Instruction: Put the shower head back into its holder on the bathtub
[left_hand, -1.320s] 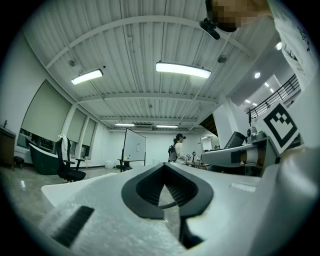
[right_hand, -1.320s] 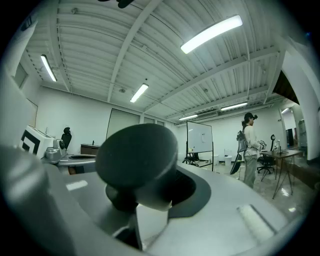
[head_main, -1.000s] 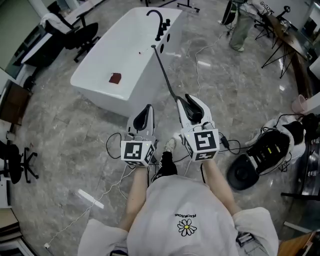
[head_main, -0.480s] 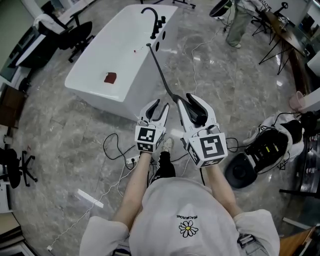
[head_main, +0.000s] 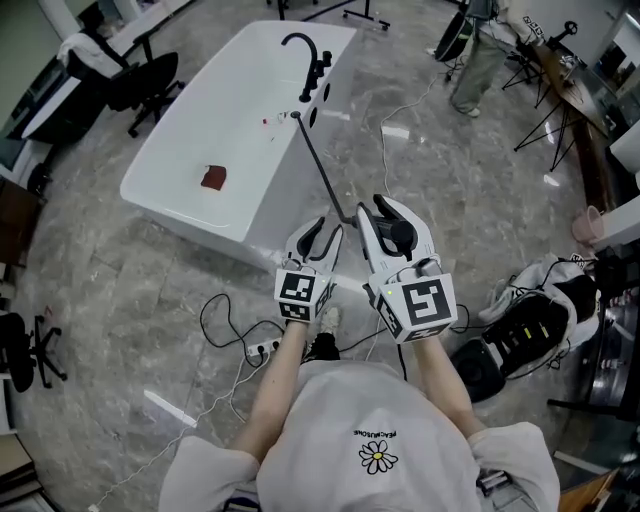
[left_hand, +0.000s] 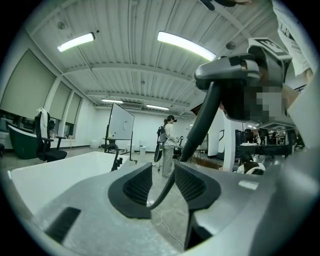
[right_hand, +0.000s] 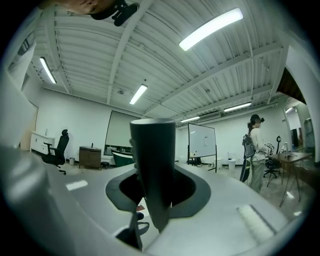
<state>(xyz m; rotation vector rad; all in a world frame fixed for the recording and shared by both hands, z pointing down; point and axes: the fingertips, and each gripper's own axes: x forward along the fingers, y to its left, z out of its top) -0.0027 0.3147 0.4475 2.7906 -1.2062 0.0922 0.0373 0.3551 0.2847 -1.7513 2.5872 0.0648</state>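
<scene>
A white bathtub (head_main: 268, 228) stands at the upper left, with a black faucet (head_main: 303, 45) on its far end. From the tub's deck a dark hose (head_main: 318, 165) runs down to the black shower head (head_main: 397, 235), on which my right gripper (head_main: 385, 215) is shut. The right gripper view shows the dark handle (right_hand: 152, 170) clamped between the jaws (right_hand: 155, 187). Just left of it, my left gripper (head_main: 322, 232) has just been opening. The hose (left_hand: 197, 132) passes through the gap between its pads (left_hand: 162, 182), which do not press on it.
A small red thing (head_main: 212, 177) lies in the tub. Cables and a power strip (head_main: 258, 350) trail over the marble floor by my feet. Office chairs (head_main: 140, 75) stand at the upper left, a black-and-yellow machine (head_main: 520, 335) at the right. A person (head_main: 470, 60) stands beyond the tub.
Both grippers have moved toward the tub. The left one has swung right, next to the right one, and its jaws have gone from shut to open around the hose.
</scene>
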